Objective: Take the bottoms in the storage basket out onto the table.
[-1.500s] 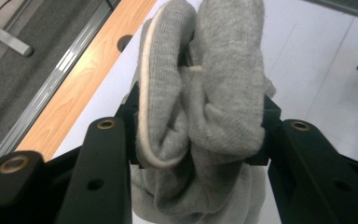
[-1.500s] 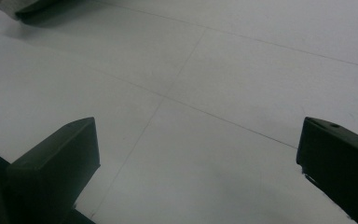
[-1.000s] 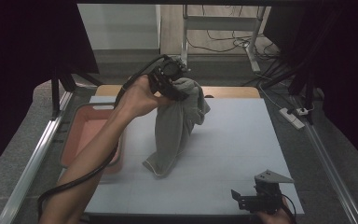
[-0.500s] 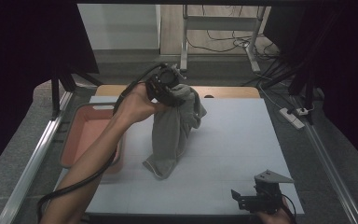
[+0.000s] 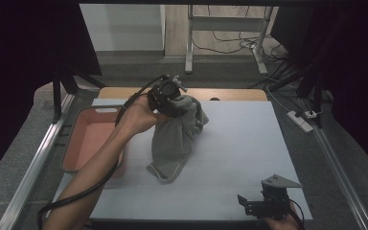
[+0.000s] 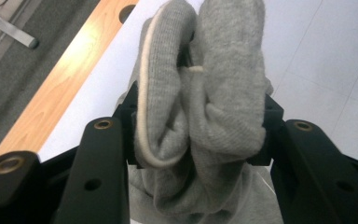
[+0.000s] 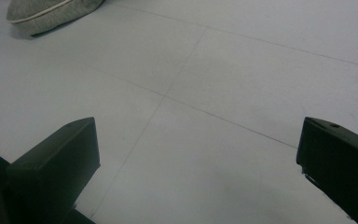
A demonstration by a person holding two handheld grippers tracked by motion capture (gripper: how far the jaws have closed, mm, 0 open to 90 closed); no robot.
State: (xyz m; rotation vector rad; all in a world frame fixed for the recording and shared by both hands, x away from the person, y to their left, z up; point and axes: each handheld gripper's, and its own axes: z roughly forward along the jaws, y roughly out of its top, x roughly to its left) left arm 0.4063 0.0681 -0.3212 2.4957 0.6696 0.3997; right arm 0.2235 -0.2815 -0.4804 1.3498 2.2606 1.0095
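Above the white table (image 5: 230, 139), left hand-held gripper (image 5: 172, 98) clamped on bunched grey cloth (image 5: 175, 139), right hand-held gripper (image 5: 263, 203) spread wide, empty

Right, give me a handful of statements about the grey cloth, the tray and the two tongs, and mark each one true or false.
1. The left tongs are shut on the grey cloth. True.
2. The cloth lies flat and fully spread on the white table. False: it hangs bunched from the left tongs, and its lower end touches the table.
3. The right tongs are open with nothing between the jaws. True.
4. The cloth sits inside the reddish tray. False: it is beside the tray, over the white surface.
5. The right tongs grip the cloth's hem. False: they rest at the near edge of the table, apart from the cloth.
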